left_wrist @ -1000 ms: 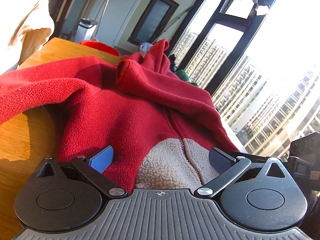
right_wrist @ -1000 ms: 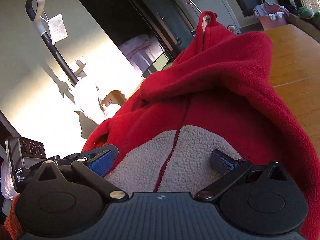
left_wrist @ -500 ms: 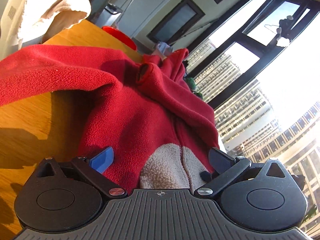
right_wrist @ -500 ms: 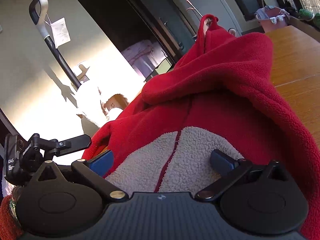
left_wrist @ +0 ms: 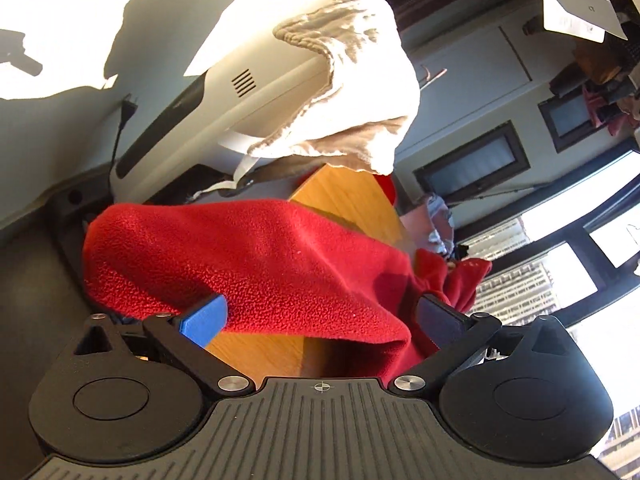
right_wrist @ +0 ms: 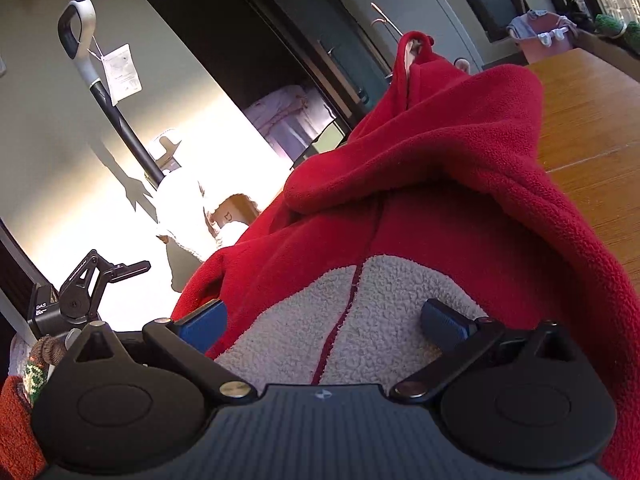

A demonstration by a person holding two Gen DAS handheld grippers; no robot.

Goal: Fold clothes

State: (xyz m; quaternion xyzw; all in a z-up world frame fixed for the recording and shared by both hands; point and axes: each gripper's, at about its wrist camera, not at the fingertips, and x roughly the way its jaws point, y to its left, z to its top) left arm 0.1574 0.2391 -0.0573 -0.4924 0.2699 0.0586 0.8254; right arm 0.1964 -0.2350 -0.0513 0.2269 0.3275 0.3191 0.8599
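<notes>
Wooden worktop (left_wrist: pixel 352 200), sunlit room, windows (left_wrist: pixel 560 236) at 3 o'clock. Red fleece (left_wrist: pixel 280 264) lies between both claws: left claw (left_wrist: pixel 320 316) released, right claw (right_wrist: pixel 324 320) released.

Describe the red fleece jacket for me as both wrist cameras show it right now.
The red fleece jacket is fuzzy red pile with a cream sherpa panel split by a red seam. It lies bunched and humped on the wooden table, one part peaking upward at the far end. In the right wrist view the cream panel fills the space between the right gripper fingers. In the left view a red fold drapes between the left gripper fingers, table showing beneath.
</notes>
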